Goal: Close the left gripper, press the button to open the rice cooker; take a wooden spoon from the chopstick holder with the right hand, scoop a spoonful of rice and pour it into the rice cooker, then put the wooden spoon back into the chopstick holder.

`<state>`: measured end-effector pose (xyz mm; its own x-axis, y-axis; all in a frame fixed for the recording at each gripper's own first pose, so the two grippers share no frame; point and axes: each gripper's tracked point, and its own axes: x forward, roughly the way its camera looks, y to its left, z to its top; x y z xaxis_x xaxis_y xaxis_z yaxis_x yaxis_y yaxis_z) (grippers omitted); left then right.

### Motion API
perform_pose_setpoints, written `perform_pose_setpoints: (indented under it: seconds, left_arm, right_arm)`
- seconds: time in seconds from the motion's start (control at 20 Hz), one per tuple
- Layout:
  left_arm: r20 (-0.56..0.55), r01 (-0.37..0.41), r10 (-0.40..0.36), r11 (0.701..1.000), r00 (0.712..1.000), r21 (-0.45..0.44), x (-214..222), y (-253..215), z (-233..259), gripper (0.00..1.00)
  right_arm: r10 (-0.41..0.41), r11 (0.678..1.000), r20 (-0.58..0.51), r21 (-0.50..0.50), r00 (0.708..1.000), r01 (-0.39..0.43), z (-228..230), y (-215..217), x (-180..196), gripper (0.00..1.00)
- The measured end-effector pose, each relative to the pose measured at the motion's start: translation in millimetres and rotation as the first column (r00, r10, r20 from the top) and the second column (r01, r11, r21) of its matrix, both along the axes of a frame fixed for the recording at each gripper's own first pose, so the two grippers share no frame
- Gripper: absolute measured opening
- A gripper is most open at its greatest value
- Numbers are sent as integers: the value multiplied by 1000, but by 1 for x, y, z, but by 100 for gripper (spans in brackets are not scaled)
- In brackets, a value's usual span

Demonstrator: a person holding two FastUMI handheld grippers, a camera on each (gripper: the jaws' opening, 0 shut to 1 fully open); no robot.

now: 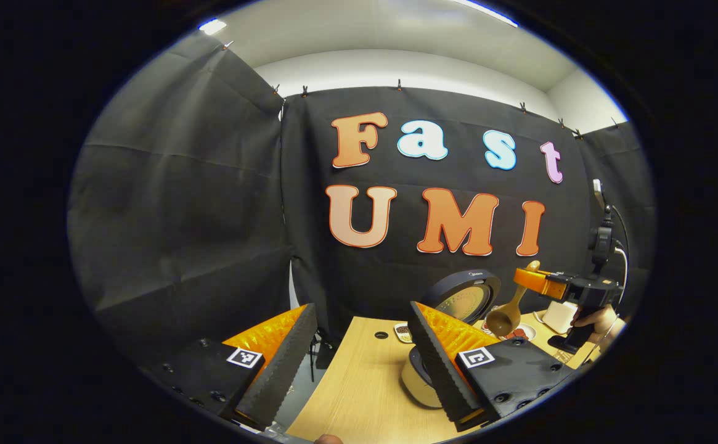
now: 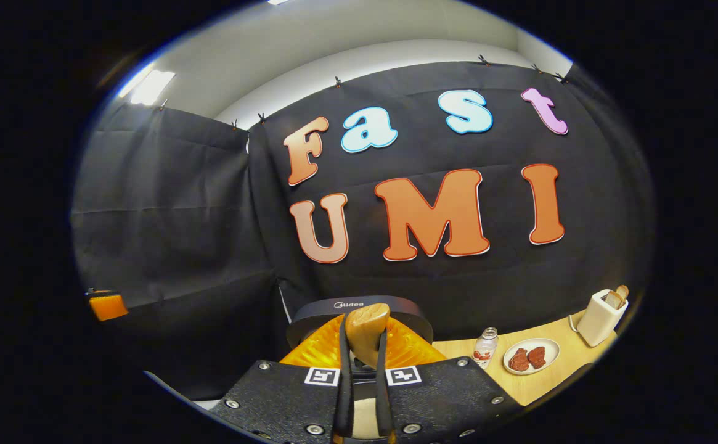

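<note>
The rice cooker (image 1: 421,381) stands on the wooden table with its round lid (image 1: 465,298) raised. My left gripper (image 1: 359,370) hovers open in front of it with nothing between its fingers. In the left gripper view my right gripper (image 1: 536,281) is farther off to the right, shut on a wooden spoon (image 1: 506,316) whose bowl hangs down beside the open lid. In the right gripper view the wooden spoon's handle (image 2: 366,330) sticks up between the fingers of my right gripper (image 2: 363,346), with the cooker lid (image 2: 359,307) just behind. Whether the spoon carries rice is hidden.
A white toaster (image 2: 602,316) with bread, a plate (image 2: 550,346) of reddish food and a small bottle (image 2: 485,345) stand on the table (image 2: 537,379) to the right. A small bowl (image 1: 403,333) sits near the cooker. A hand (image 1: 599,318) holds the right gripper.
</note>
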<state>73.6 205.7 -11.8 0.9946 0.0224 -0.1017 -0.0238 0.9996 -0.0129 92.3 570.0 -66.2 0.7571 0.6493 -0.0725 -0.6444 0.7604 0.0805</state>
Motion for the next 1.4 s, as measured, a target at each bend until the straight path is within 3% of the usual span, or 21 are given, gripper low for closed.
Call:
perform_pose_setpoints:
  seconds: [0.25,0.6,1.0,1.4]
  left_arm:
    - [11,-2,2,1000,1000,-10,6,-9,7,100]
    - [37,51,-51,999,998,-9,22,-59,13,98]
    - [15,48,-48,999,999,21,33,-112,4,98]
    - [20,15,-17,996,1000,87,20,-156,4,98]
  right_arm:
    - [-35,997,-55,62,998,39,5,-37,9,13]
    - [-191,975,-79,101,978,199,17,-171,33,13]
    - [-378,908,-167,123,911,400,-13,-342,55,13]
    - [-447,871,-263,90,855,483,-88,-427,76,13]
